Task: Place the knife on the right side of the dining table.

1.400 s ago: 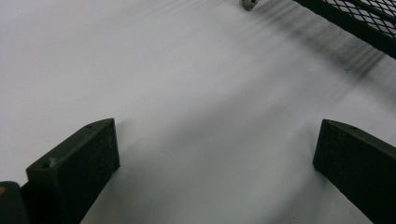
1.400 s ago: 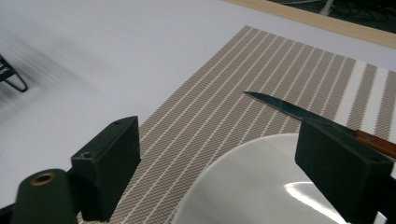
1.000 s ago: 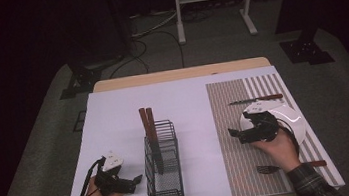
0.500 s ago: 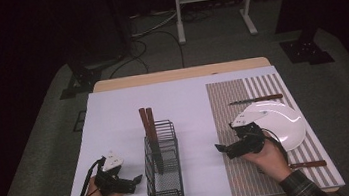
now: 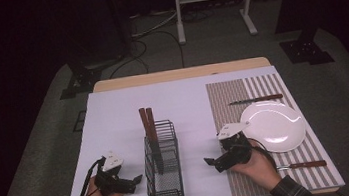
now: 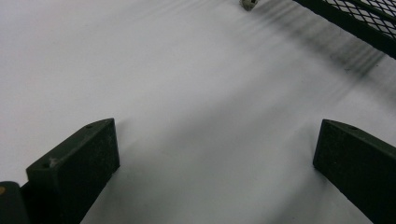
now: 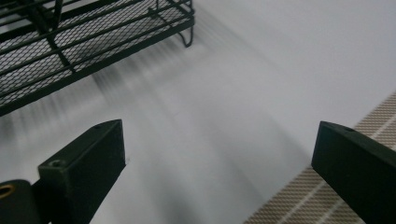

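Note:
A black wire basket [image 5: 163,165] stands on the white table cover [image 5: 115,120], with two brown-handled utensils [image 5: 149,131] upright in its far end. My left gripper [image 5: 135,182] rests low at the basket's left, open, jaws wide over bare white surface [image 6: 210,116]. My right gripper [image 5: 210,163] sits to the basket's right, at the striped placemat's [image 5: 262,87] near left edge, open and empty. The basket's mesh [image 7: 70,51] fills the upper left of the right gripper view. A basket corner [image 6: 359,23] shows in the left gripper view.
A white plate [image 5: 272,126] lies on the placemat. A knife [image 5: 256,99] lies beyond the plate and a fork [image 5: 301,165] lies near the front right edge. The table's front edge runs just below both hands.
My right gripper has moved left and toward me, from over the plate to the white cover beside the basket. The left gripper has stayed put.

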The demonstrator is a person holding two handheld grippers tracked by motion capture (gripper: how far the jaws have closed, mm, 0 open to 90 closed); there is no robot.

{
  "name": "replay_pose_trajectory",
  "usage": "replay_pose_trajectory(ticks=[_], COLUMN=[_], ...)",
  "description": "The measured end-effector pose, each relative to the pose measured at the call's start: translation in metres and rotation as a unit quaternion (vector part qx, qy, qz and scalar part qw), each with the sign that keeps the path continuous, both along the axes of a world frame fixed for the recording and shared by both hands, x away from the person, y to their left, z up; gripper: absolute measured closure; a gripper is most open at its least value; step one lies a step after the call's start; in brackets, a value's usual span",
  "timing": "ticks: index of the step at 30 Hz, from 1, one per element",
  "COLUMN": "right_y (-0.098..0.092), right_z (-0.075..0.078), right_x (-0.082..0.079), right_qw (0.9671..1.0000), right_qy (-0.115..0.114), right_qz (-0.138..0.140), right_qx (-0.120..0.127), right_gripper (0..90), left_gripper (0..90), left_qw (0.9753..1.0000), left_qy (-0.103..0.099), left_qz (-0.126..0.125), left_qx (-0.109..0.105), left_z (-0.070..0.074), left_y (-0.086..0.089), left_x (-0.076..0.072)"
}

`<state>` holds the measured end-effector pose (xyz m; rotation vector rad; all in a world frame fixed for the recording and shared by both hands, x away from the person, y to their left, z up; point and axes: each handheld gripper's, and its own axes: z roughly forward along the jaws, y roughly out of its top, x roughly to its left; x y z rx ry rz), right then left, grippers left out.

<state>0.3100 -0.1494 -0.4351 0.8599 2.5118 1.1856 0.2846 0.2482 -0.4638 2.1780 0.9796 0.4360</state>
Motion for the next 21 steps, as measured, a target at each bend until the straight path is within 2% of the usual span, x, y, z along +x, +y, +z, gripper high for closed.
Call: replay_pose_trajectory(ticks=[10,21], right_y=[0.022,0.033], right_z=[-0.012,-0.023], right_x=[-0.009,-0.012], right_qw=[0.9993,0.998], right_qy=[0.005,0.005], right_qz=[0.031,0.047], right_qx=[-0.023,-0.041], right_gripper=[1.7,0.7], left_gripper=[0.0,0.0], left_qw=[1.0,1.0], left_qy=[-0.001,-0.001], left_qz=[0.0,0.0], left_qx=[-0.001,0.0], left_z=[0.0,0.0], left_y=[0.0,0.0], left_x=[0.0,0.0])
